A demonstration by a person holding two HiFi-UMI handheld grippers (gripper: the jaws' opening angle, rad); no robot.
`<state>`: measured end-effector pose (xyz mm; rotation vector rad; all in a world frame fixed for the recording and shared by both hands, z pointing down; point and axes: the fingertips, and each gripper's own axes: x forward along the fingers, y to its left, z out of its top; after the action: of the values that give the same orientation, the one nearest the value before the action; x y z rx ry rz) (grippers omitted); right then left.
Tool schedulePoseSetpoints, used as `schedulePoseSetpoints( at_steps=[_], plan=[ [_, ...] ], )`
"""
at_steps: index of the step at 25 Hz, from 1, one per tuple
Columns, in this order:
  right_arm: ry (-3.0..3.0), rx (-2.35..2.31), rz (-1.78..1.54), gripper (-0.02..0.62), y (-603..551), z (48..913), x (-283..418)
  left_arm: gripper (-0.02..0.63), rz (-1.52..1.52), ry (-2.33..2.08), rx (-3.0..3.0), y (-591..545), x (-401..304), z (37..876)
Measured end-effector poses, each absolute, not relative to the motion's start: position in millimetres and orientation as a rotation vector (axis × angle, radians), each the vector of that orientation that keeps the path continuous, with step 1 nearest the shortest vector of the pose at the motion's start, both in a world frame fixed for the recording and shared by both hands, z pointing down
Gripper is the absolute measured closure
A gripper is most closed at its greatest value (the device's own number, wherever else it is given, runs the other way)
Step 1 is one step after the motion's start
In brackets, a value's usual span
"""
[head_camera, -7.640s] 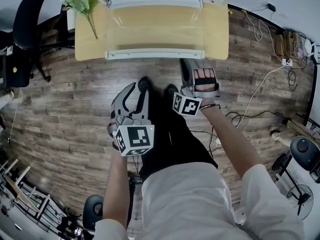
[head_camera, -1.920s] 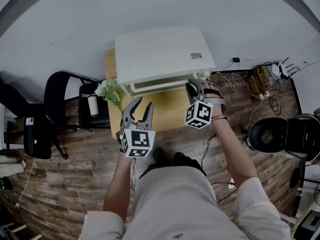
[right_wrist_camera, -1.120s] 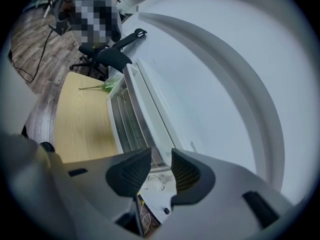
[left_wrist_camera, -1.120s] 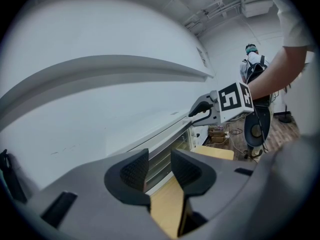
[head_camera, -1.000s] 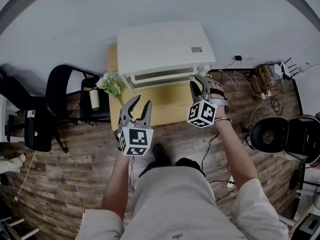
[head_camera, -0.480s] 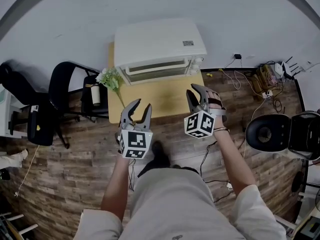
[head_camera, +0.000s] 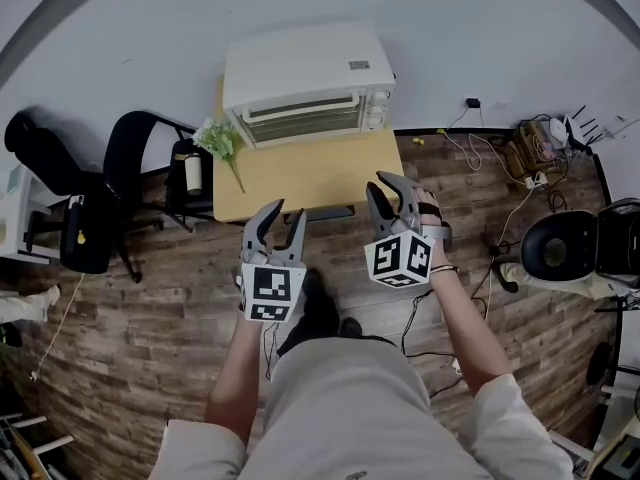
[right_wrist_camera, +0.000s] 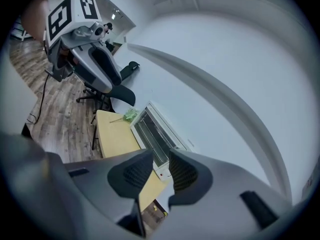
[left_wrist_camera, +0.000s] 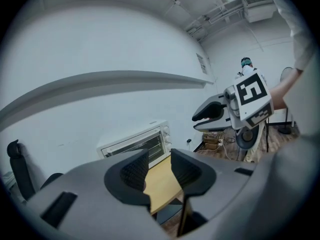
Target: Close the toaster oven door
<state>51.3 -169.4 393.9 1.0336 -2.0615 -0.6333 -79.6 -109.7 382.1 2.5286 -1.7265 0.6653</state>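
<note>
Though open earlier, oven door (head_camera: 303, 120) shut (fully)

Toaster oven (head_camera: 308, 83) sits at twelve o'clock, on the far end of the table (head_camera: 300, 178), its back to the wall (head_camera: 470, 28). Flowers (head_camera: 217, 140) at ten o'clock, over the table's left edge, just beside the oven. Chairs (head_camera: 125, 153) further out at nine. Cables (head_camera: 530, 153) on the floor (head_camera: 130, 308) at two.

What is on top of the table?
A white toaster oven stands at the back, its door shut. Flowers lean over the left corner; whether they rest on the table I cannot tell. The oven covers the surface beneath it.
</note>
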Motion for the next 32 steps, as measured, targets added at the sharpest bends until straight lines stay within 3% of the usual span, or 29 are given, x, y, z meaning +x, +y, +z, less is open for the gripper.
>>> schedulePoseSetpoints(
  at_steps=[23,32],
  plan=[
    [-2.535,1.097,-0.161,0.565,-25,333,72,0.471,0.388,-1.747,2.463,14,-33,349],
    [-2.605,1.101,-0.037,0.595,-7,331,58,0.505,0.339,-1.743,2.450,28,-33,334]
  ],
)
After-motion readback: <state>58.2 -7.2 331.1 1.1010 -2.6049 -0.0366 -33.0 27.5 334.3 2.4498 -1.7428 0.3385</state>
